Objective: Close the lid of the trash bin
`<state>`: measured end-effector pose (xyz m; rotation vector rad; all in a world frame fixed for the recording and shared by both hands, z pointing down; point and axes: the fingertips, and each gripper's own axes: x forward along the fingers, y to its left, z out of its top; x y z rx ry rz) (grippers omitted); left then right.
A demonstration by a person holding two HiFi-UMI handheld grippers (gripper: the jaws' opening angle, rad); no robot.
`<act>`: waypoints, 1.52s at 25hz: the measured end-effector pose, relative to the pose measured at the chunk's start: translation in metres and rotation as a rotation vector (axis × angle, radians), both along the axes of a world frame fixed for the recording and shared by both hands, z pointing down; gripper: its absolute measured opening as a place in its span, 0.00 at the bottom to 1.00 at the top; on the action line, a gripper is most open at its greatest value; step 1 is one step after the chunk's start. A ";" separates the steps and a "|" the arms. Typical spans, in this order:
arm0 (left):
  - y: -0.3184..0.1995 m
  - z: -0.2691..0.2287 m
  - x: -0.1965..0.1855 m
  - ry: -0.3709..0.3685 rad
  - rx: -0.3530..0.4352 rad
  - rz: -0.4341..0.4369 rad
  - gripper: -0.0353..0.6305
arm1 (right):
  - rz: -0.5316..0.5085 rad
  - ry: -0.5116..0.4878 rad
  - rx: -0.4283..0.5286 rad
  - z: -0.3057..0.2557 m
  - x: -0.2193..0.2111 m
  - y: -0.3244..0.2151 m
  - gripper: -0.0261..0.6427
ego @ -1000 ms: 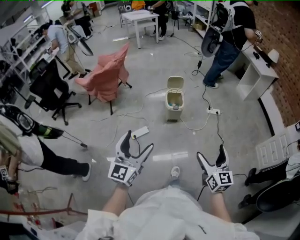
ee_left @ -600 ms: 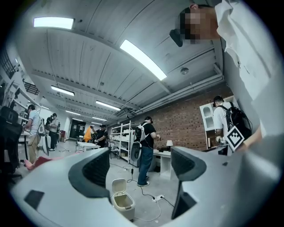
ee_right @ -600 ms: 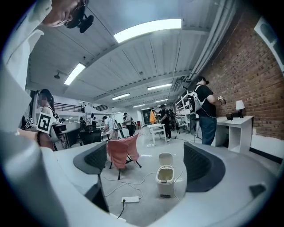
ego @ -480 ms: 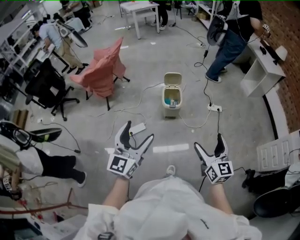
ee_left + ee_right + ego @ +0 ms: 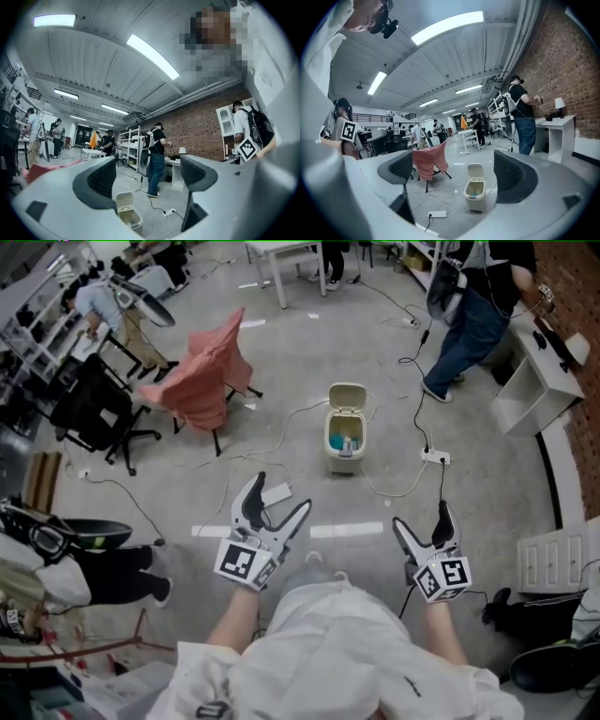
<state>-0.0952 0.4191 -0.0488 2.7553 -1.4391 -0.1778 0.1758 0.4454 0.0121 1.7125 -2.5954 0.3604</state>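
Far left in the head view: black office chair (image 5: 94, 413), then a chair draped in pink cloth (image 5: 202, 381). Both are well apart from the bin.

Left gripper (image 5: 279, 495): low, left of centre, held over the concrete floor (image 5: 375, 521). Jaws are released and spread wide. The left gripper view shows only open air between them, with the bin small and far off, low in the gap. A white power strip (image 5: 437, 214) lies flat on the floor. In the head view it lines up between the left jaw tips, but there is no contact.

Trash bin (image 5: 344, 439): cream, upright on the floor at centre, ahead of both grippers and well apart from each. Its lid (image 5: 348, 395) is tipped up and back on the far side, so the bin is open. Something blue-green is visible inside, but I can't tell what. Loose white cables run on the floor around the bin. A second power strip (image 5: 434, 457) lies to the bin's right.

Right gripper (image 5: 422, 518): low, right of centre. Jaws are also released and spread, gripping nothing. In the right gripper view the bin sits in the gap between the jaws, at a distance, with the pink chair to its left.

Upper right: a person in jeans (image 5: 473, 315) stands near a white desk (image 5: 539, 381), with a brick wall (image 5: 586, 296) at the right edge.
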 end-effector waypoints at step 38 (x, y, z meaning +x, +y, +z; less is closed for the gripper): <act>-0.428 0.097 -0.016 -0.074 -0.083 0.138 0.68 | -0.020 0.072 -0.076 0.048 -0.049 -0.395 0.83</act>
